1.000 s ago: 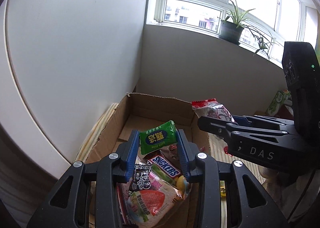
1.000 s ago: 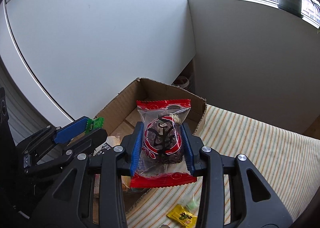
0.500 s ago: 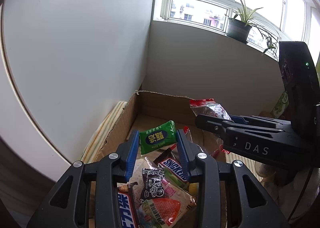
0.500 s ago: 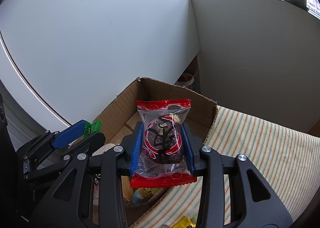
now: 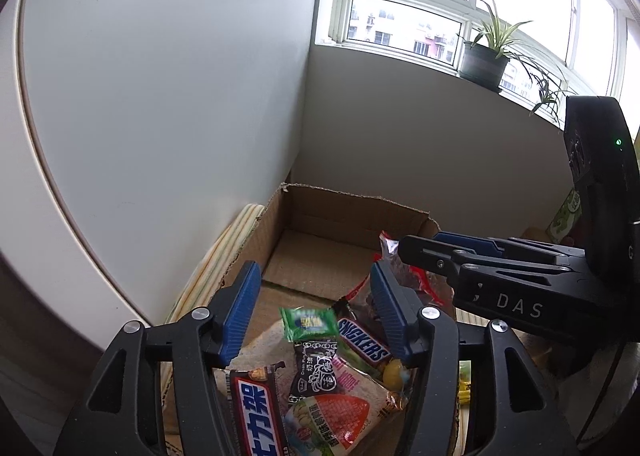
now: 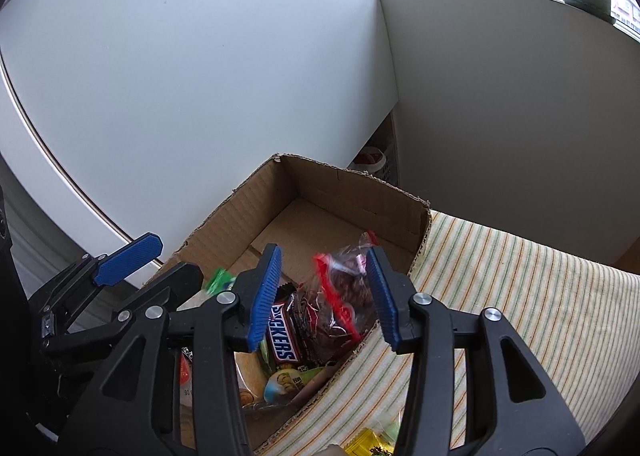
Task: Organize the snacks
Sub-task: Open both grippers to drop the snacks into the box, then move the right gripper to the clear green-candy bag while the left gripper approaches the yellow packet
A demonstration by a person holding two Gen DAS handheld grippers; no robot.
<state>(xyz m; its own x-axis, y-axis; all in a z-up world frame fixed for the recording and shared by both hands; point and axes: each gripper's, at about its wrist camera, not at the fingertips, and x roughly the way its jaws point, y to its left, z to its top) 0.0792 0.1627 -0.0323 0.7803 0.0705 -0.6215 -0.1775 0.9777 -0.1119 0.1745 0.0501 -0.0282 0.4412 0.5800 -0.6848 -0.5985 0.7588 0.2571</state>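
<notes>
A cardboard box (image 5: 352, 216) (image 6: 352, 196) holds several snacks, among them a Snickers bar (image 5: 364, 344) (image 6: 282, 336). My left gripper (image 5: 316, 296) hangs over the box with its jaws opening. A small green packet (image 5: 308, 323) (image 6: 220, 280) is blurred below the blue pads, touching neither one. My right gripper (image 6: 324, 292) (image 5: 440, 252) is beside it over the box's right side, its jaws also opening. A clear packet with red ends (image 6: 340, 296) (image 5: 400, 272) is blurred and tilted between them, loose from the pads.
The box sits on a striped cloth (image 6: 520, 276) against a white wall. A yellow sachet (image 6: 366, 444) lies on the cloth near the front edge. A potted plant (image 5: 484, 64) stands on the window sill. A green carton (image 5: 564, 216) is at the far right.
Both grippers have spread their jaws. The green packet has dropped out of the left one and the red-ended packet has slipped down out of the right one, both toward the box.
</notes>
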